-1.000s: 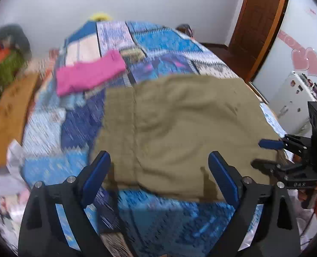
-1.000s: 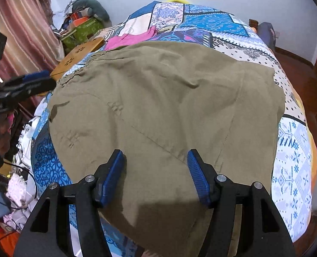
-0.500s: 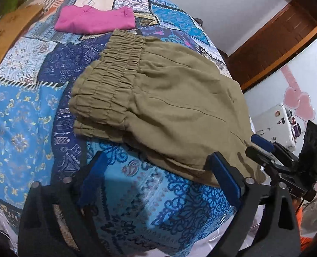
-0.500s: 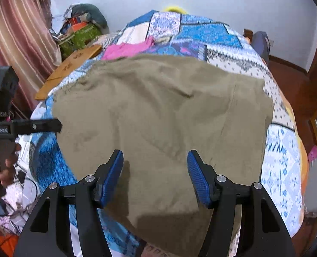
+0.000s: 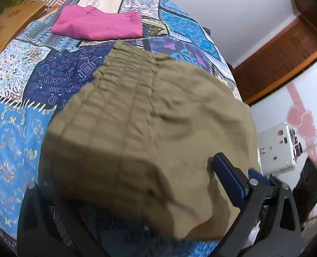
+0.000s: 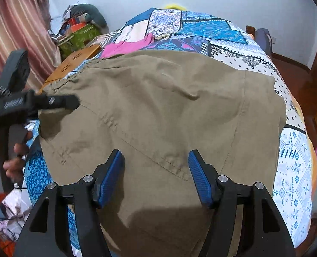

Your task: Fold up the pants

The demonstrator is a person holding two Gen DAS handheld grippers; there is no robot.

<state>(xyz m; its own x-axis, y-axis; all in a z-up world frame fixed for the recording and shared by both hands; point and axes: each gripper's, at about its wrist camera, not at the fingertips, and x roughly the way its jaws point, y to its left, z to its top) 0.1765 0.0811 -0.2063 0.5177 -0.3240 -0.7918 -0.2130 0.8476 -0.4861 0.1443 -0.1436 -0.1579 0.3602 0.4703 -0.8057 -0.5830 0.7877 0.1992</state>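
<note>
Two claws work over one pair of olive pants spread on a bed with a patchwork bedspread.

Item: olive pants. They lie flat across the near part of the bed, gathered elastic waistband toward the person's left side, smooth cloth with stitched seams toward the right. One near corner at the waistband end hangs slightly off the bed edge.

Item: left claw. Its jaws stand very wide, at the end of their opening. The waistband corner of the pants lies between the fingers and hides the left one; the right blue pad rests against the cloth without pinching it. Nothing is gripped. From the right wrist view the claw shows side-on at the left edge of the pants, with the person's hand on its handle.

Item: right claw. Jaws partly apart and opening a little, both blue pads poised over the near hem area of the pants; cloth lies below the gap, not clamped.

Item: pink garment. Folded, lying on the bedspread beyond the waistband, apart from the pants.

Item: wooden board. Beside the bed on its left side.

Item: white appliance. Beside the bed on its right side, near a wooden door.
</note>
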